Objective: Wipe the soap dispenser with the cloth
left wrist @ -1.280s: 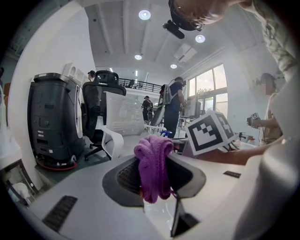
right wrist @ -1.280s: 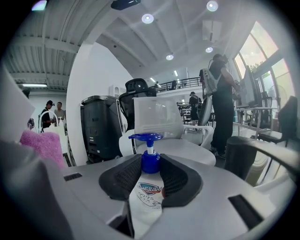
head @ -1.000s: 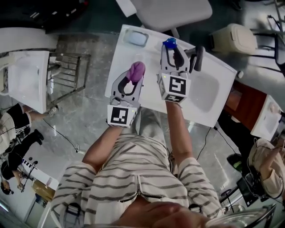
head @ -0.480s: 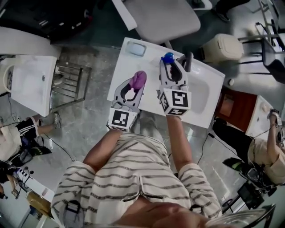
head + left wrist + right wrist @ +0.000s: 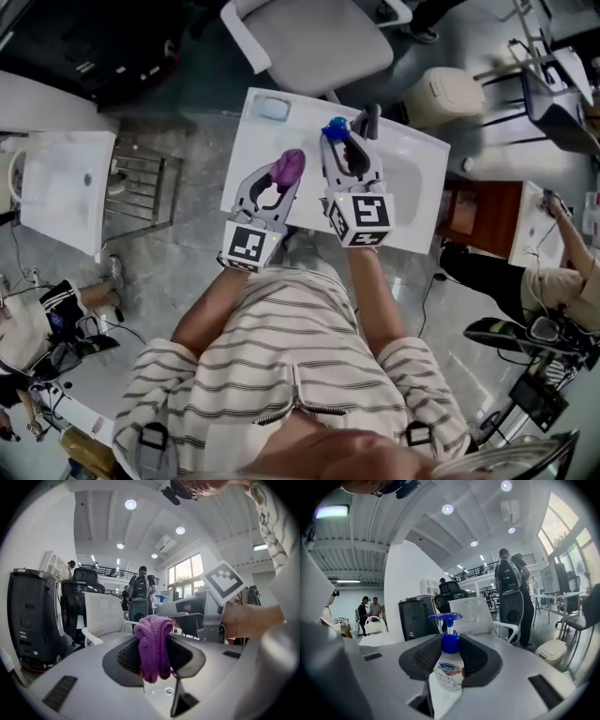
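My left gripper (image 5: 284,173) is shut on a bunched purple cloth (image 5: 288,166), which hangs between the black pads (image 5: 126,656) in the left gripper view (image 5: 153,646). My right gripper (image 5: 342,141) is shut on a white soap dispenser (image 5: 449,674) with a blue pump head (image 5: 334,124); the bottle stands upright between the pads (image 5: 476,658). Both grippers are held side by side in the air above the white sink counter (image 5: 412,216), the cloth just left of the dispenser and apart from it.
A basin (image 5: 417,183) lies in the counter with a dark faucet (image 5: 371,120) at its far rim and a soap dish (image 5: 273,107) at the far left corner. A grey chair (image 5: 309,42) stands beyond. Another white sink (image 5: 61,183) and a metal rack (image 5: 141,187) stand at left. People stand around.
Both grippers have risen off the counter together, carrying the cloth and the dispenser, and the counter looks smaller and further below them. Their grips are unchanged.
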Demonstrator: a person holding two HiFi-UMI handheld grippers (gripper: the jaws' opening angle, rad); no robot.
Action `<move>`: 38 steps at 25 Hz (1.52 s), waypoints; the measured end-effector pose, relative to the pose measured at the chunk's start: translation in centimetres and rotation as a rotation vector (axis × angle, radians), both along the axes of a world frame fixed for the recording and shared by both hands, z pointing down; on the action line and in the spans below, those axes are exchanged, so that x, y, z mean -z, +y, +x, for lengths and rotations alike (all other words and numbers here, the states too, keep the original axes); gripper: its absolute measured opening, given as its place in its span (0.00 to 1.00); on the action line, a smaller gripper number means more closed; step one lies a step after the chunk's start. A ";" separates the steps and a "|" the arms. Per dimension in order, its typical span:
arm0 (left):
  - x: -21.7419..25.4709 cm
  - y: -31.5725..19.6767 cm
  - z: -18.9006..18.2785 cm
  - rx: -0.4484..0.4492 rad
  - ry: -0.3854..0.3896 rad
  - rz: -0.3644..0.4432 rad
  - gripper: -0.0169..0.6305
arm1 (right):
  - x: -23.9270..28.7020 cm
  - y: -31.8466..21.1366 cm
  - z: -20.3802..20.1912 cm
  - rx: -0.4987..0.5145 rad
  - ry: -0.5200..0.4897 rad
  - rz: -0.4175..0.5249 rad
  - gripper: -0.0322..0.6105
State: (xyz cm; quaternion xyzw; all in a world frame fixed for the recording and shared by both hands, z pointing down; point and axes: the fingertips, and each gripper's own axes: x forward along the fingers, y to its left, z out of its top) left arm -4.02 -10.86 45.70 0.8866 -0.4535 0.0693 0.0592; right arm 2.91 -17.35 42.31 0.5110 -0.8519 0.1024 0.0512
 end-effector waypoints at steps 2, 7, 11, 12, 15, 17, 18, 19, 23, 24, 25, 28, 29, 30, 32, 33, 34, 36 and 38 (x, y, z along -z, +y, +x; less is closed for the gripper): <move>0.4 0.5 0.2 -0.017 -0.008 0.006 0.22 | 0.4 0.8 -0.2 0.000 -0.006 0.002 0.26; 1.3 1.1 0.8 -0.071 0.013 0.000 0.22 | 1.7 2.4 -0.6 0.007 -0.004 0.017 0.26; 2.0 1.6 0.9 -0.090 -0.004 0.016 0.22 | 2.2 3.3 -1.1 0.025 -0.010 0.020 0.26; 2.1 1.8 1.2 -0.098 -0.005 0.020 0.22 | 2.3 3.5 -0.9 0.025 -0.007 0.023 0.26; 2.2 2.1 2.1 -0.119 -0.003 0.030 0.22 | 2.6 3.9 -0.1 0.020 0.000 0.033 0.26; 2.3 2.1 2.5 -0.133 -0.004 0.036 0.22 | 2.7 3.9 0.1 0.018 0.002 0.037 0.26; 2.3 2.2 2.7 -0.142 -0.006 0.037 0.22 | 2.7 3.9 0.1 0.016 0.001 0.035 0.26; 2.3 2.4 2.9 -0.151 -0.007 0.037 0.22 | 2.7 4.0 0.1 0.015 0.000 0.032 0.26; 2.1 2.4 3.6 -0.188 -0.007 0.043 0.22 | 2.8 4.1 0.2 0.011 0.007 0.032 0.26; 2.1 2.4 3.8 -0.198 -0.009 0.045 0.22 | 2.9 4.1 0.2 0.012 0.009 0.034 0.26; 2.1 2.4 4.0 -0.208 -0.011 0.047 0.22 | 3.1 4.1 0.3 0.014 0.010 0.036 0.26; 2.3 2.7 5.2 -0.250 -0.021 0.055 0.23 | 3.5 4.4 0.6 0.020 0.008 0.041 0.26; 2.4 2.9 5.6 -0.267 -0.025 0.058 0.23 | 3.6 4.6 0.7 0.022 0.007 0.042 0.26; 2.5 3.0 6.0 -0.282 -0.029 0.061 0.23 | 3.7 4.8 0.7 0.022 0.006 0.043 0.26; 2.4 3.3 6.7 -0.303 -0.037 0.063 0.23 | 3.8 5.1 0.9 0.021 0.005 0.044 0.26; 2.3 3.3 7.0 -0.309 -0.037 0.061 0.23 | 3.8 5.2 1.0 0.018 0.005 0.044 0.26; 2.1 3.4 7.3 -0.314 -0.036 0.057 0.23 | 3.8 5.3 1.2 0.014 0.005 0.042 0.26; 1.8 3.5 7.6 -0.325 -0.033 0.049 0.23 | 3.7 5.6 1.4 0.008 0.003 0.041 0.26; 1.5 3.8 7.8 -0.335 -0.033 0.044 0.23 | 3.7 5.8 1.3 0.006 0.002 0.043 0.26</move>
